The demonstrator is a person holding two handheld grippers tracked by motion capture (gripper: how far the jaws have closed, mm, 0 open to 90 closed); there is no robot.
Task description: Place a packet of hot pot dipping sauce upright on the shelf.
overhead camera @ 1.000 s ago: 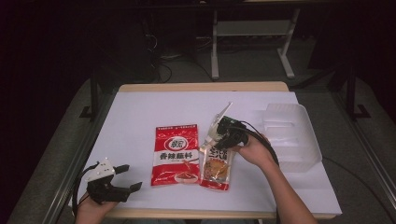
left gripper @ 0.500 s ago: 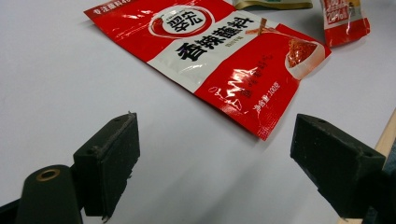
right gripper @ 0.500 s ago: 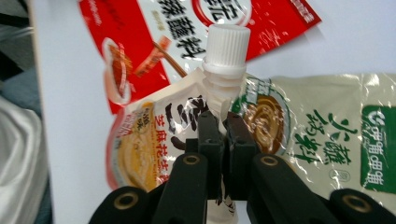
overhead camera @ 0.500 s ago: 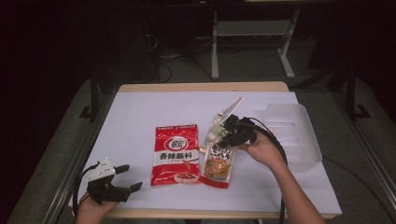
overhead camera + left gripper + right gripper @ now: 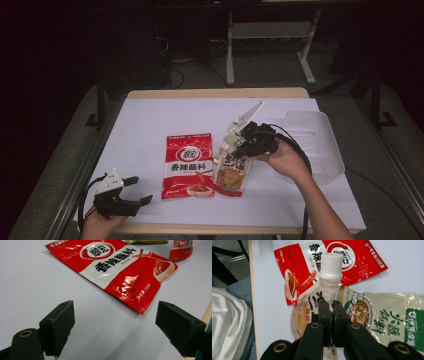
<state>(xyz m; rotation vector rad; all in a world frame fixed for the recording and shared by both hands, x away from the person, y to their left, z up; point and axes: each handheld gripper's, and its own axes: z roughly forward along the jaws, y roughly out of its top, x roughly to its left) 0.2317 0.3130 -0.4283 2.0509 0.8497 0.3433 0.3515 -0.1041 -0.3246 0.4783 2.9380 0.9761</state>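
A spouted pouch (image 5: pixel 233 169) with a white screw cap (image 5: pixel 331 263) hangs tilted from my right gripper (image 5: pixel 248 141), whose jaws are shut on the pouch's neck just below the cap (image 5: pixel 331 308). Its lower end, printed orange and red, rests near the table (image 5: pixel 181 248). To its left a red seasoning packet (image 5: pixel 189 165) lies flat on the white table (image 5: pixel 150 125). Under the pouch lies a beige and green packet (image 5: pixel 384 320). My left gripper (image 5: pixel 136 189) rests open at the front left corner, and the red packet (image 5: pixel 117 270) lies beyond its jaws (image 5: pixel 115 326).
A clear plastic bin (image 5: pixel 322 145) stands at the right side of the table, just behind the right hand. The person's white clothing and blue trousers (image 5: pixel 229 322) lie past the table's front edge. A metal frame (image 5: pixel 270 35) stands on the dark floor beyond.
The right gripper has risen with the pouch in it, so the pouch's spout end now stands off the table. The left gripper has stayed where it was.
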